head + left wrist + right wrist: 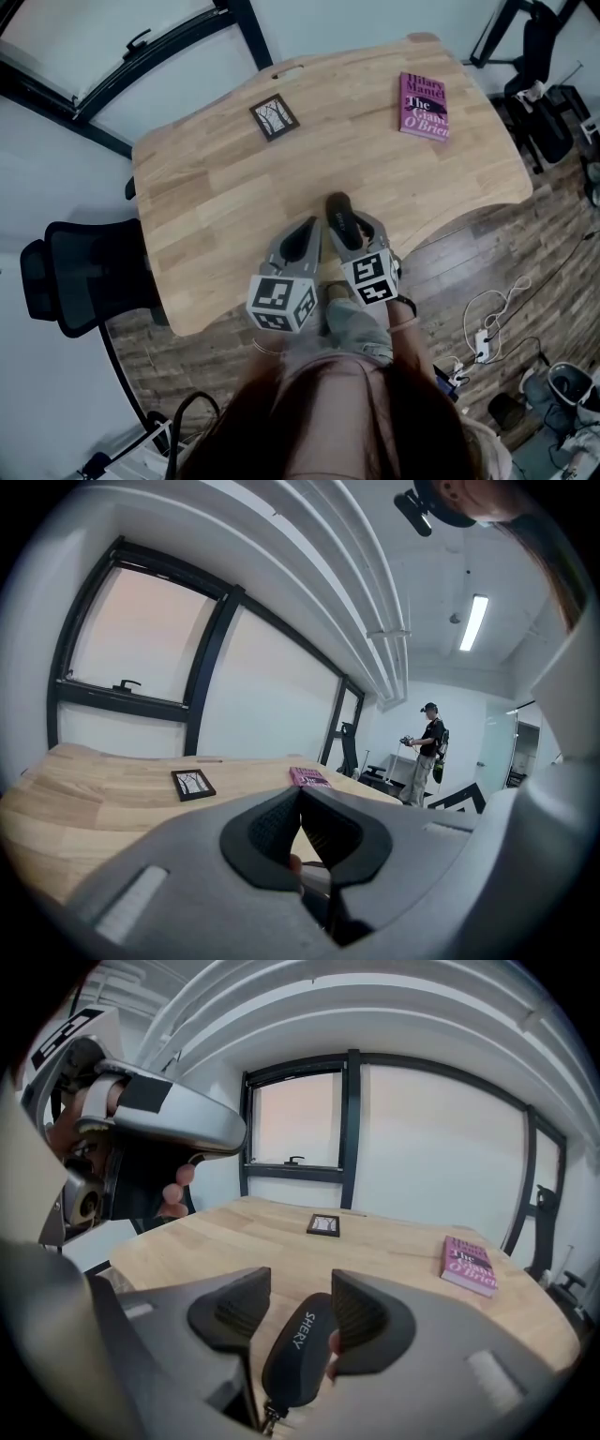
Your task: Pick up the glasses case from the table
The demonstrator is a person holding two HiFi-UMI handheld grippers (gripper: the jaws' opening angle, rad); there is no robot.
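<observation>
The glasses case (340, 216) is a dark, elongated soft case that lies on the wooden table (216, 197) near its front edge. It sits between the jaws of my right gripper (352, 232). In the right gripper view the case (298, 1349) leans against the right-hand pad, and a gap shows between it and the left-hand pad, so my right gripper (300, 1283) is open around it. My left gripper (307, 230) hangs just left of the case. In the left gripper view, the pads of my left gripper (300, 794) meet at the tips with nothing between them.
A pink book (424, 105) lies at the far right of the table and a small dark-framed picture (274, 117) at the far middle. A black chair (84, 277) stands at the table's left end. Cables (487, 323) lie on the floor at right. A person (427, 752) stands far off.
</observation>
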